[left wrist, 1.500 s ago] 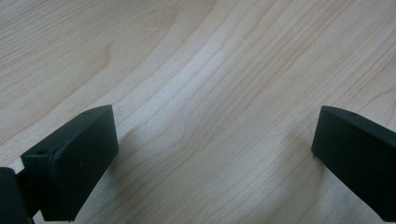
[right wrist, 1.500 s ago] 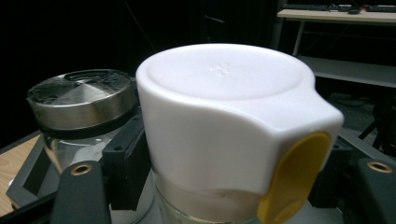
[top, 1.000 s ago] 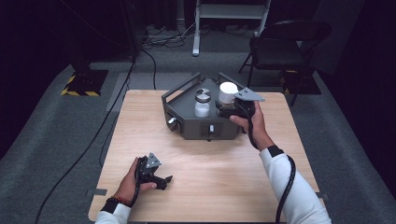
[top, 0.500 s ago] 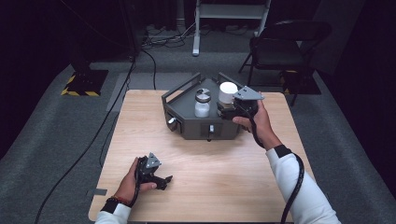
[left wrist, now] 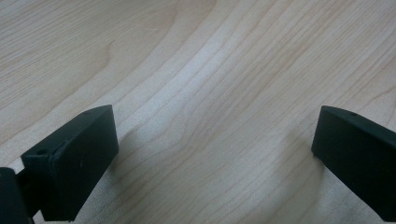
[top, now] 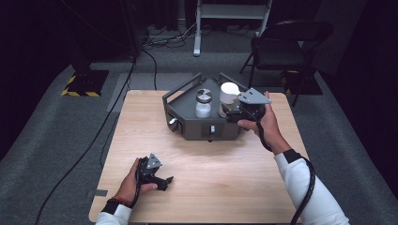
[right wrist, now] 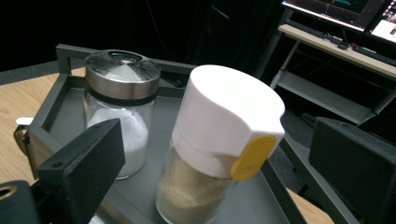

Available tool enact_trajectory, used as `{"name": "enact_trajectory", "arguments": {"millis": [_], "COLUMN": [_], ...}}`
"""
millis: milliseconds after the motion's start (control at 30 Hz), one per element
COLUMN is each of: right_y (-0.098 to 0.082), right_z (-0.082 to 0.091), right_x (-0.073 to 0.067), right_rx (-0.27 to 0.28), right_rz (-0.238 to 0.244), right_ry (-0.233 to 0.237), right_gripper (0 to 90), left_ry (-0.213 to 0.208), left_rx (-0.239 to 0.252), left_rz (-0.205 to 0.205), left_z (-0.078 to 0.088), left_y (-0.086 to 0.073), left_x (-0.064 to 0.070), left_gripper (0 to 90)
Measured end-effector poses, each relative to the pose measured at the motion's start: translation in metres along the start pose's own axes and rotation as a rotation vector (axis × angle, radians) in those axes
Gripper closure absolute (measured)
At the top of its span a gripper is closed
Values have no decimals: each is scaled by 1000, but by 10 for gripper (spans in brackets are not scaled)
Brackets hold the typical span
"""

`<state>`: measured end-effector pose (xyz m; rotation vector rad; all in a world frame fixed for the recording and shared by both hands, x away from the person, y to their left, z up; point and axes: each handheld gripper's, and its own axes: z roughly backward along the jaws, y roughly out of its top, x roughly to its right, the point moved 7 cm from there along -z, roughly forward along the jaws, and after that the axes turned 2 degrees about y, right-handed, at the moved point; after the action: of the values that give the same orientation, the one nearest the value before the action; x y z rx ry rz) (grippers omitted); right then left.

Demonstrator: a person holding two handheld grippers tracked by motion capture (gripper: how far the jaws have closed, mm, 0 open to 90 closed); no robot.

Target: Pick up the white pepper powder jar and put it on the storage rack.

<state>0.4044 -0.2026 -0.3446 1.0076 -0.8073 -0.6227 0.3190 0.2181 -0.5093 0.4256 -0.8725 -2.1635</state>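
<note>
A dark grey tray [top: 187, 129] stands at the far middle of the wooden table. In it are a glass jar of white powder with a metal lid [top: 203, 104] [right wrist: 122, 88] and a jar of tan powder with a white cap and yellow flap [top: 229, 93] [right wrist: 224, 116]. My right gripper [top: 229, 114] [right wrist: 215, 140] is at the tray's right side. Its jaws have just been opening and now stand on either side of the white-capped jar without touching it. My left gripper [top: 164, 180] [left wrist: 215, 126] rests open on the near left of the table, with bare wood between its jaws.
The tray has raised rails [right wrist: 63, 51] along its back and sides and knobs on its front wall [top: 212, 129]. A black chair [top: 286, 42] and floor cables [top: 155, 44] lie beyond the table. Bare wood [top: 234, 183] spreads in front of the tray.
The right gripper has risen a little and drawn slightly back from the white-capped jar. The left hand has stayed where it was.
</note>
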Motion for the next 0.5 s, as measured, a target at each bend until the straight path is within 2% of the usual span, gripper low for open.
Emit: {"name": "enact_trajectory", "arguments": {"millis": [167, 500], "right_y": [-7, -32], "right_z": [13, 33], "right_x": [0, 1], "right_rx": [15, 23], "right_rz": [9, -28], "right_ry": [6, 27], "right_gripper": [27, 27], "left_ry": [0, 0], "left_rx": [0, 0], "left_rz": [0, 0], "left_z": [0, 0], "left_y": [0, 0], "left_x": [0, 0], "left_gripper": [0, 0]}}
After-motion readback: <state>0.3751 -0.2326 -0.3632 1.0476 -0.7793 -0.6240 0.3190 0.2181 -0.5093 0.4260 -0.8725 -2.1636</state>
